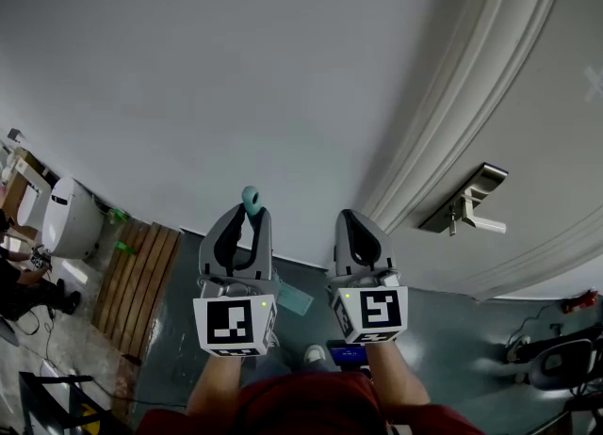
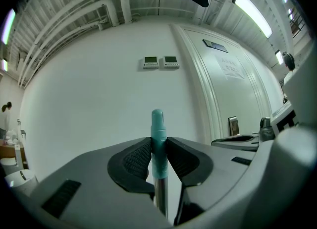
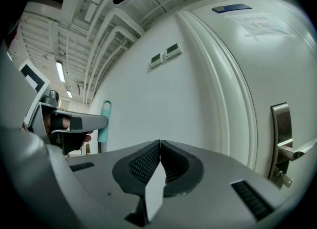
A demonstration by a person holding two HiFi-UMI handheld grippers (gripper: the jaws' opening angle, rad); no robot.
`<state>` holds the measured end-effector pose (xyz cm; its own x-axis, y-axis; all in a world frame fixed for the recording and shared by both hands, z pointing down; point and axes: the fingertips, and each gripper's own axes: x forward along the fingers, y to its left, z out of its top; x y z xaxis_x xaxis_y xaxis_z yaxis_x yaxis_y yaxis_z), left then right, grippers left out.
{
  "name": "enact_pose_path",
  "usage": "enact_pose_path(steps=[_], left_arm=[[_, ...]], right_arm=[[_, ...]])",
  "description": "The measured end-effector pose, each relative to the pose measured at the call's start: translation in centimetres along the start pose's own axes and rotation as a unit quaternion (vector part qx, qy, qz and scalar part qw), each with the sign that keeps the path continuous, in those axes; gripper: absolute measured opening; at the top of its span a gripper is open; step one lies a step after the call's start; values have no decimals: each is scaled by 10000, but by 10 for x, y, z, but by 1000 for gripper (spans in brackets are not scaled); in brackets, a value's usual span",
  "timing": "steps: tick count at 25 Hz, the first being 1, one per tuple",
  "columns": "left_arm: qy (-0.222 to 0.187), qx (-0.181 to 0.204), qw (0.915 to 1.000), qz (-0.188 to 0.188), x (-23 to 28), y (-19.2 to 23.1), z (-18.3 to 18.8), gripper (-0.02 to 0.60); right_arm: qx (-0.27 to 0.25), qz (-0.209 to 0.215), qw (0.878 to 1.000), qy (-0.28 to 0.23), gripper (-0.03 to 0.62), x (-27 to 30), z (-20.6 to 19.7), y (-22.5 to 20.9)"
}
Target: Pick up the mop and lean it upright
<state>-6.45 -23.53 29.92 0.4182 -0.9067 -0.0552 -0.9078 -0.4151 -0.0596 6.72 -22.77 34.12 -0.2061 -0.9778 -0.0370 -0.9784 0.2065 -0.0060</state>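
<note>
The mop's teal handle end [image 1: 251, 200] pokes up between the jaws of my left gripper [image 1: 247, 217], close to the white wall. In the left gripper view the pads press on both sides of the teal grip [image 2: 158, 143], and the steel shaft [image 2: 160, 196] runs down below it. My left gripper [image 2: 158, 156] is shut on this handle, which stands upright. A pale teal piece [image 1: 294, 300] shows on the floor below, likely the mop head. My right gripper [image 1: 356, 226] hangs beside the left one, its jaws shut [image 3: 159, 146] with nothing between them. From the right gripper view the handle [image 3: 104, 124] stands at the left.
A white door with a metal lever handle [image 1: 466, 205] is at the right, framed by a moulded door frame [image 1: 443, 132]. A wooden pallet [image 1: 141, 282] and a white appliance [image 1: 71, 221] stand at the left. Two wall controllers [image 2: 159, 62] hang high on the wall. A chair [image 1: 565, 362] is at bottom right.
</note>
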Motion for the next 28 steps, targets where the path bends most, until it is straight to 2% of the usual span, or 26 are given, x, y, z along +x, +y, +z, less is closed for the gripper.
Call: enact_pose_path(steps=[16, 28], left_arm=[[120, -46, 9999, 59, 1, -1, -21, 115], [223, 11, 9996, 155, -4, 4, -51, 115]], right_arm=[[-35, 0, 10000, 47, 17, -1, -2, -1], [-18, 6, 10000, 92, 17, -3, -7, 5]])
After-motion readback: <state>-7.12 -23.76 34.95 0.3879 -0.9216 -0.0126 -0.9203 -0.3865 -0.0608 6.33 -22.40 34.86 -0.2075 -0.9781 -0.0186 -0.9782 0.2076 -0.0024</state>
